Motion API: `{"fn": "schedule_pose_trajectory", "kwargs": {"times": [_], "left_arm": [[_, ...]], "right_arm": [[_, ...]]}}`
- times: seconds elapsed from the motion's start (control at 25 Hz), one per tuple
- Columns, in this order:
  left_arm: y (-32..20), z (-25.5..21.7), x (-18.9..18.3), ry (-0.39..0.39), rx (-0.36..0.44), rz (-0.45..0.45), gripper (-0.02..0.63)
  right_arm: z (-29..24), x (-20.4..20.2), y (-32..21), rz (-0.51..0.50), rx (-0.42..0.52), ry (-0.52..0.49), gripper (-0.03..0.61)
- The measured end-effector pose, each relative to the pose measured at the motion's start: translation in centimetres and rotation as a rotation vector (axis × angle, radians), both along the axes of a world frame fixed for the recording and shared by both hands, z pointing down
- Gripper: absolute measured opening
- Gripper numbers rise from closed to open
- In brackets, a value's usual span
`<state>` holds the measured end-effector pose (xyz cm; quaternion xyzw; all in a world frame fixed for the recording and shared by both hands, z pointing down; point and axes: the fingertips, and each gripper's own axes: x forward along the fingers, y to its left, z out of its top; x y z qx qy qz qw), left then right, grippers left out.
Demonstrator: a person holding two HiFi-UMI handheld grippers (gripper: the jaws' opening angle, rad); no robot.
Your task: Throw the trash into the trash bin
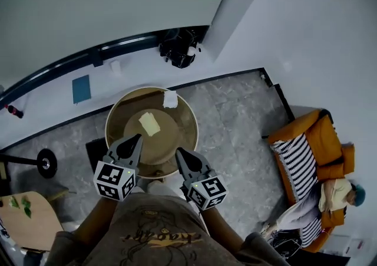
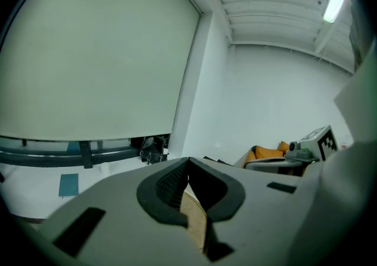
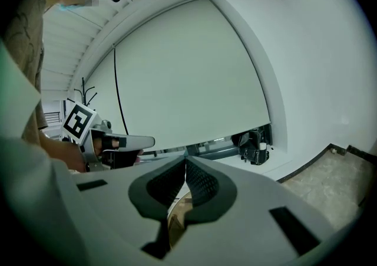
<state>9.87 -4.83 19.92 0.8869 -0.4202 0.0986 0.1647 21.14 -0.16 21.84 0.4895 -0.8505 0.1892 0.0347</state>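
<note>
Both grippers, left and right, are closed tight and empty, tips above the near side of the round bin. A yellow scrap lies inside. White paper sits at the far rim.

person wears a taupe shirt with a gold script print across the chest (lettering unreadable). left gripper and right gripper: grey moulded jaws, black ribbed pads inside, dark rectangular slots in the shells. left cube and right cube are white with black square markers.
</note>
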Motion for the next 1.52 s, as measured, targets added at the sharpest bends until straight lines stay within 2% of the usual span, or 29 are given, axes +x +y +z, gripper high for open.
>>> {"fn": "schedule_pose_trajectory", "kwargs": {"times": [0.36, 1.04, 1.52], "left_arm": [[-1.1, 0.2, -1.3, -0.010, -0.010, -0.043, 0.018], [-4.3, 2.3, -2.0, -0.029, -0.052, -0.014, 0.018], [-8.8, 6.6, -2.5, -0.032, -0.074, -0.025, 0.018]], "right_arm": [[-0.2, -1.1, -2.3, -0.031, 0.005, -0.017, 0.018], [0.8, -1.7, -5.9, 0.014, -0.020, -0.033, 0.018], [4.6, -2.0, -10.3, -0.010, -0.057, 0.005, 0.018]]}}
